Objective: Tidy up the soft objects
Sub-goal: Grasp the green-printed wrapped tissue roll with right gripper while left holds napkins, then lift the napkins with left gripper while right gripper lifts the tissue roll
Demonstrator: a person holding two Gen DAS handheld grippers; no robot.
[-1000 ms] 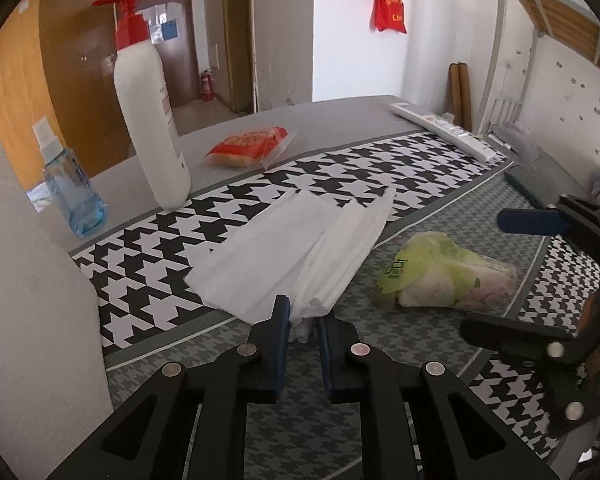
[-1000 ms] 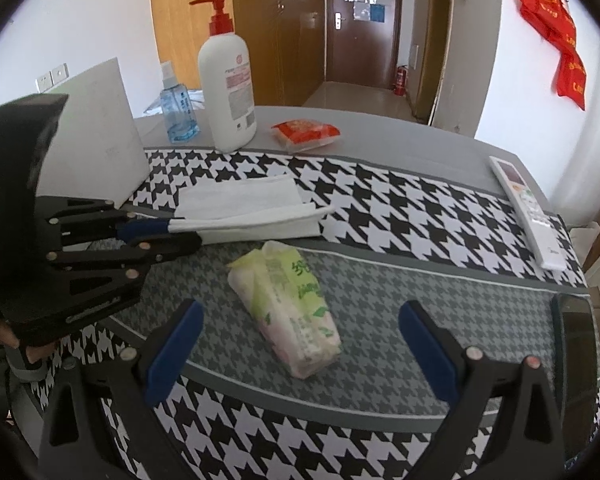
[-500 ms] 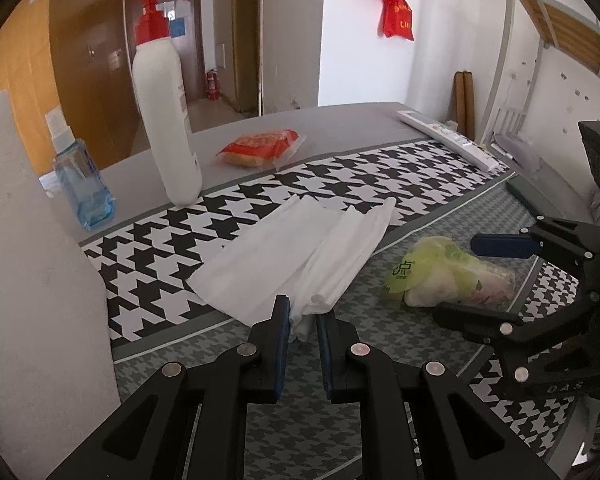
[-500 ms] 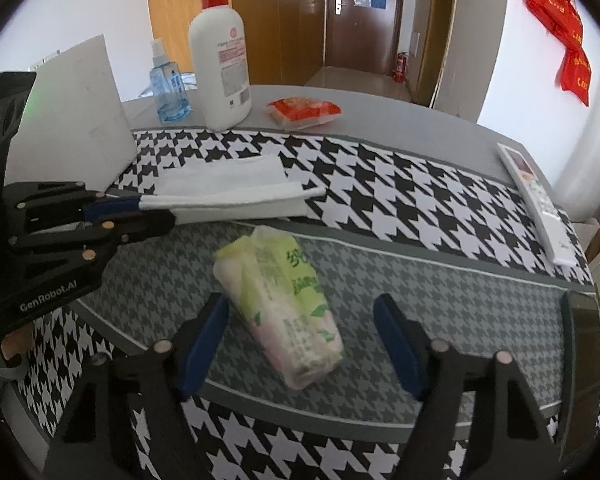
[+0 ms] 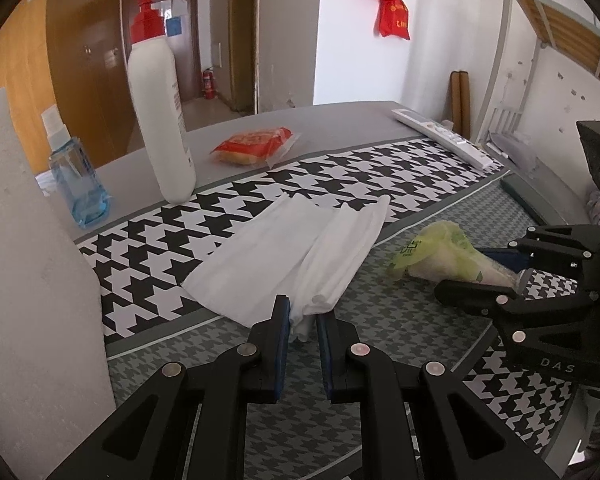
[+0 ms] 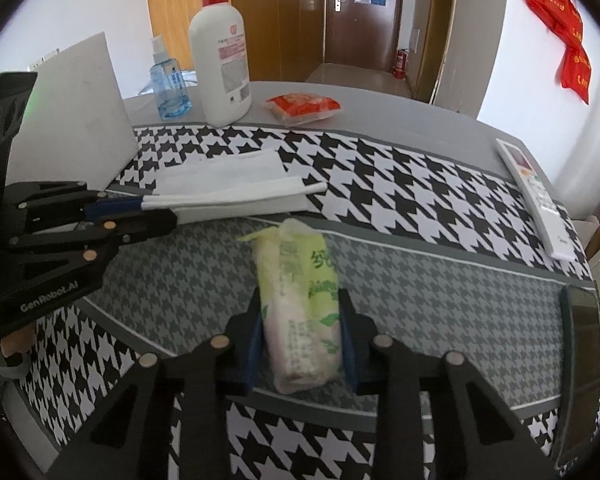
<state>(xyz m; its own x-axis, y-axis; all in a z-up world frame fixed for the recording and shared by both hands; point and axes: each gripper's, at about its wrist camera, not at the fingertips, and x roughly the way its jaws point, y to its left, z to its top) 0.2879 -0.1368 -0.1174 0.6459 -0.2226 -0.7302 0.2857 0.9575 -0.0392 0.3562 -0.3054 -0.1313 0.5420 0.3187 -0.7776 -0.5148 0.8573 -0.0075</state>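
The task is judged to be at an early stage: both soft things are gripped, but nothing is seen to be stacked, folded away or put into any container, so the sorting itself is left to do.

The white cloth (image 5: 296, 252) is spread on the houndstooth worktop (image 5: 380, 176), loosely folded into long pleats, its near end bunched and pinched between the almost closed fingers of the left tool (image 5: 302, 322). The far end is seen lying flat in front of the pump bottle (image 5: 158, 116).

The tissue pack (image 6: 300, 304), a soft green-and-white plastic-wrapped packet with a crumpled open end, is lying on the grey part of the worktop just beside the cloth. It is clasped on both sides by the right tool (image 6: 302, 344), whose fingers are closed to the width of the pack; whether it is lifted cannot be told.
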